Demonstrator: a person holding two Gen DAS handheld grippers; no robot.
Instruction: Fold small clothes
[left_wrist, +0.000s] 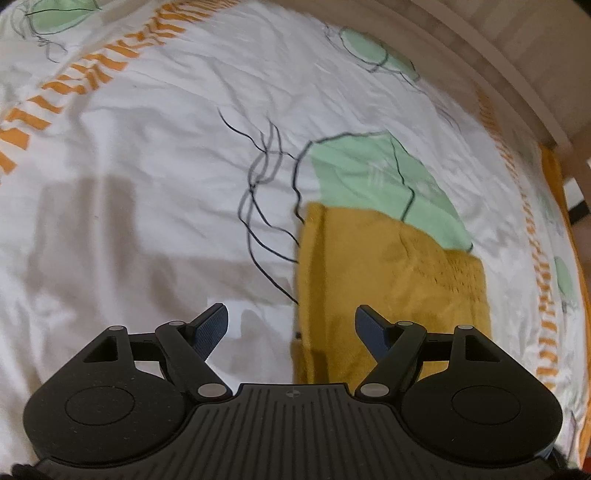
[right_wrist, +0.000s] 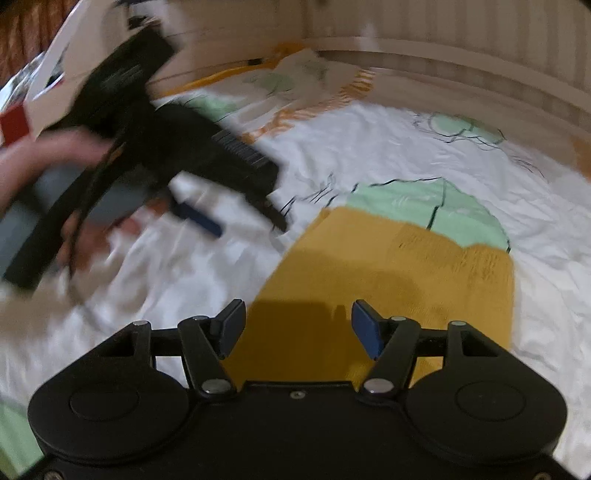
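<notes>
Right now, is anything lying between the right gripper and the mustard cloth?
Nothing visible. The right gripper, jaws open and empty, hangs directly over the mustard cloth. The left gripper is off to the side over the bedsheet.

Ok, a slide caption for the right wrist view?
Open right gripper above a mustard cloth on a patterned bedsheet, left gripper at left.

Left gripper (left_wrist: 291, 328) and right gripper (right_wrist: 298, 328) — jaws apart, empty.

Light: dim, warm – soft shadows | Blur: motion-smeared – fisheye-bent edges
</notes>
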